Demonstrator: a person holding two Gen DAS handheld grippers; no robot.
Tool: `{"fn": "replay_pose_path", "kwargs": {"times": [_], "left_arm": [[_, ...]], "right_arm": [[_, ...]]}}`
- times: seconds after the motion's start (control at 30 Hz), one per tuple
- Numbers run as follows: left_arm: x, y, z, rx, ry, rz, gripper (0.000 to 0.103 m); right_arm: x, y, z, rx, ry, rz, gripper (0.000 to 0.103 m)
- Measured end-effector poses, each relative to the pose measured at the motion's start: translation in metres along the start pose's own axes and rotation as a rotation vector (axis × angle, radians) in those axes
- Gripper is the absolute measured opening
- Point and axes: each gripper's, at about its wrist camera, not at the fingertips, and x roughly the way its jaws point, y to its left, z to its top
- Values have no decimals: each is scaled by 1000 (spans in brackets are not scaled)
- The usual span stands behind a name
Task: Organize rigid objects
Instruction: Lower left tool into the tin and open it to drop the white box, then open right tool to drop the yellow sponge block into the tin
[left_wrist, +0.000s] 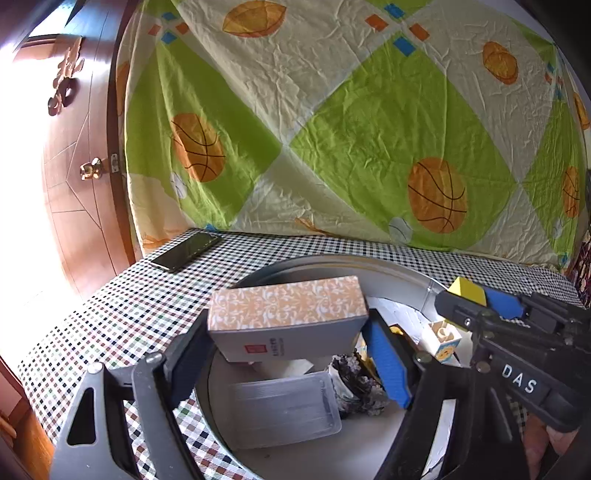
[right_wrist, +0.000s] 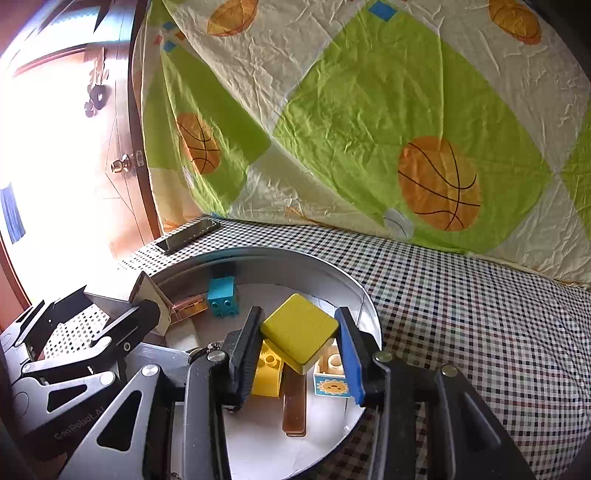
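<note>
My left gripper (left_wrist: 286, 338) is shut on an orange-patterned box (left_wrist: 286, 314), held above a round metal tray (left_wrist: 388, 269). Below it in the tray lie a clear plastic case (left_wrist: 284, 404) and a dark crumpled item (left_wrist: 356, 386). My right gripper (right_wrist: 299, 339) is shut on a yellow square block (right_wrist: 299, 332), over the same tray (right_wrist: 354, 291). It shows in the left wrist view at the right (left_wrist: 476, 295). Under the block sit a yellow toy brick (right_wrist: 267, 373), a brown stick (right_wrist: 294, 406), a sun-printed brick (right_wrist: 331, 380) and a teal brick (right_wrist: 222, 302).
A dark phone (left_wrist: 186, 251) lies on the checkered tablecloth (left_wrist: 110, 314) at the far left corner. A basketball-print sheet (left_wrist: 332, 129) hangs behind the table. A wooden door (left_wrist: 77, 166) stands to the left. Bare cloth spreads right of the tray (right_wrist: 480, 314).
</note>
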Motion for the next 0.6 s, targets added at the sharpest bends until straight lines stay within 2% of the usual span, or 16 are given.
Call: {"fn": "replay_pose_path", "kwargs": {"times": [0.27,0.6], "left_arm": [[14,-10,1,65,63,-10,81],[19,-10,-3,74,88,-5,82]], "right_arm": [[21,-1,-3,3,81,9,42],[30,-4,-9,16,120,27,43]]}}
